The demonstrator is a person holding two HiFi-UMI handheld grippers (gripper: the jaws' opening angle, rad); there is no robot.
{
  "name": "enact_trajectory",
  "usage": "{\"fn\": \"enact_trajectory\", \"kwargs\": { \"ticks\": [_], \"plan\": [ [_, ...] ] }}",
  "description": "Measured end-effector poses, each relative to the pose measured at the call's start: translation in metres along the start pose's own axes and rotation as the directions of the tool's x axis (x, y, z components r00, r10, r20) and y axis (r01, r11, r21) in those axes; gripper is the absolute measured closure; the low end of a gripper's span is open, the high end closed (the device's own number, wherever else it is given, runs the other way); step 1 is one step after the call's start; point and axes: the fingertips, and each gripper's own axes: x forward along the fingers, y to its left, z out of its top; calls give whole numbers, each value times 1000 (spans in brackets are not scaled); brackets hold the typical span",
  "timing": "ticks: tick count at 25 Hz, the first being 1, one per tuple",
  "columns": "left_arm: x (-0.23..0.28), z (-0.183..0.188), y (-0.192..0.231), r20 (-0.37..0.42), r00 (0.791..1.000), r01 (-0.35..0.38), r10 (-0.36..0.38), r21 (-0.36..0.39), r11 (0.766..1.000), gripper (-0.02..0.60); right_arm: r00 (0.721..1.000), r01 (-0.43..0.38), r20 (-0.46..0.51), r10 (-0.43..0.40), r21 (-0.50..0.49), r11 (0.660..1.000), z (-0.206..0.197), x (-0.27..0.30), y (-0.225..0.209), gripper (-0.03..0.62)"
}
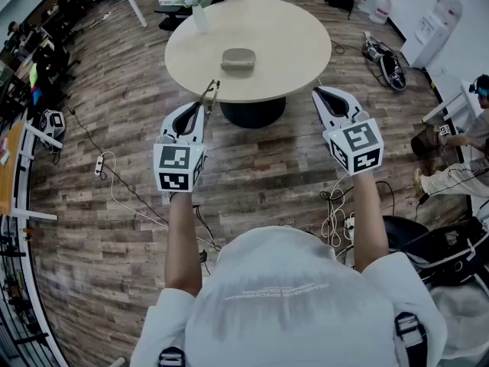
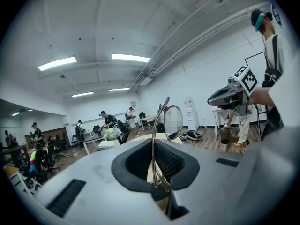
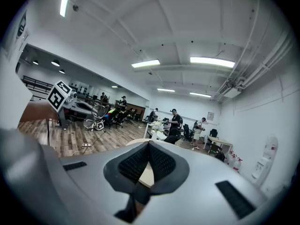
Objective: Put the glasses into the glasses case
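My left gripper (image 1: 205, 100) is raised in front of the round table, shut on a pair of thin metal glasses (image 1: 212, 92) that stick out past its tips. In the left gripper view the glasses (image 2: 161, 130) stand upright between the jaws, one round lens up top. The grey glasses case (image 1: 238, 59) lies closed near the middle of the beige round table (image 1: 298, 48), beyond both grippers. My right gripper (image 1: 319, 91) is held level to the right, shut with nothing in it; its pads (image 3: 161, 163) meet in the right gripper view.
A white vase with flowers (image 1: 197, 4) stands at the table's far left edge. Cables (image 1: 114, 182) trail over the wooden floor. A seated person (image 1: 462, 155) is at the right, and a water dispenser (image 1: 432, 25) stands far right.
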Motion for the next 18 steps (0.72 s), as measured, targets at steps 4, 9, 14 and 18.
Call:
{"fn": "enact_trajectory", "kwargs": {
  "ticks": [4,9,14,18],
  "plan": [
    [1,0,1,-3,1000,0,0,11,1000,565,1000,3,-2,-3,-5,1000,0,2,0,592],
    [-9,-11,9,-5,1000,8,-8,18,1000,565,1000,-2,-7,2,3,1000,-2,4,19,592],
    [-20,-25,16,-14,1000,24,-24,27,999,565,1000,10,-25,-10,-3,1000,-4,5,37,592],
    [-21,-35,21,-27,999,39,-38,36,999,565,999,9,-47,-9,-7,1000,-7,8,49,592]
  ]
}}
